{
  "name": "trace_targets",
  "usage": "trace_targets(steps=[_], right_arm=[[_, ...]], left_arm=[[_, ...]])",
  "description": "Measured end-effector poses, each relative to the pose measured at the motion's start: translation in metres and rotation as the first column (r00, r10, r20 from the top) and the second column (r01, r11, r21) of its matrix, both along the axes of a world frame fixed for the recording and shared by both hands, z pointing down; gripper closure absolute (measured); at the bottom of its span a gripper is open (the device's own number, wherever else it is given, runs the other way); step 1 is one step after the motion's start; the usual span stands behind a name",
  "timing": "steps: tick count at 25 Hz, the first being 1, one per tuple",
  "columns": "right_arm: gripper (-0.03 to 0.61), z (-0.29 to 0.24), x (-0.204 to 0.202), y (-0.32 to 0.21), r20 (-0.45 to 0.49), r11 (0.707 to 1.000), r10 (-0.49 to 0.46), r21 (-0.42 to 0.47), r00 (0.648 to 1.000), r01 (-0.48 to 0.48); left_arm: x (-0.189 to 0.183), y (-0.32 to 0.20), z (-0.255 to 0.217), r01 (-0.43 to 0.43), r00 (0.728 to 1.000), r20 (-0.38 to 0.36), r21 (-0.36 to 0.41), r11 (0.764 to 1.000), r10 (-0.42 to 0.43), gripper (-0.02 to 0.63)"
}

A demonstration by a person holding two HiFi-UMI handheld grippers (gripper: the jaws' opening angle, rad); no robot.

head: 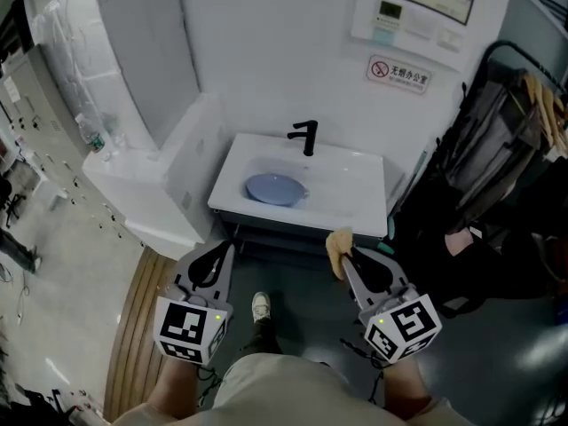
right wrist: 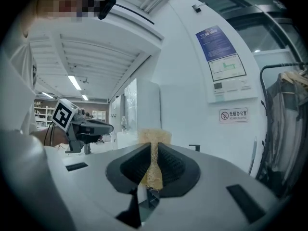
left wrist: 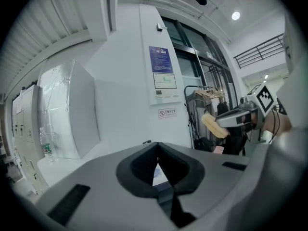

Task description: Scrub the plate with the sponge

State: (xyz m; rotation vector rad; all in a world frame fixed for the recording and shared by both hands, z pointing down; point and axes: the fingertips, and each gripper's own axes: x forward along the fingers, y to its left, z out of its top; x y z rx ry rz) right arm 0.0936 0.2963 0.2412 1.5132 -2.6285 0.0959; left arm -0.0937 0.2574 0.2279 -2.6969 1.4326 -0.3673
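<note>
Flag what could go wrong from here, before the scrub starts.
1. The plate lies loose in the sink; the left gripper is shut, empty, away from it, so scrubbing may slide it.
2. The right gripper pinches the sponge thin; its jaw tips might scrape the plate.

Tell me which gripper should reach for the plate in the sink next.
Right. The right gripper is shut on the sponge; the left gripper is shut and empty. Both hang short of the sink with the plate.
</note>
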Motion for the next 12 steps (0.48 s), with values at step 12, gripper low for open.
trace_targets(steps=[12], right_arm=[[0.526, 0.001, -0.035, -0.151, -0.012, 0.997, 0.037, -0.069, 0.999, -0.037]], left_arm=[[-0.029, -0.156, 0.007, -0.071, 0.997, 0.0, -0.063, 0.996, 0.071, 0.607]])
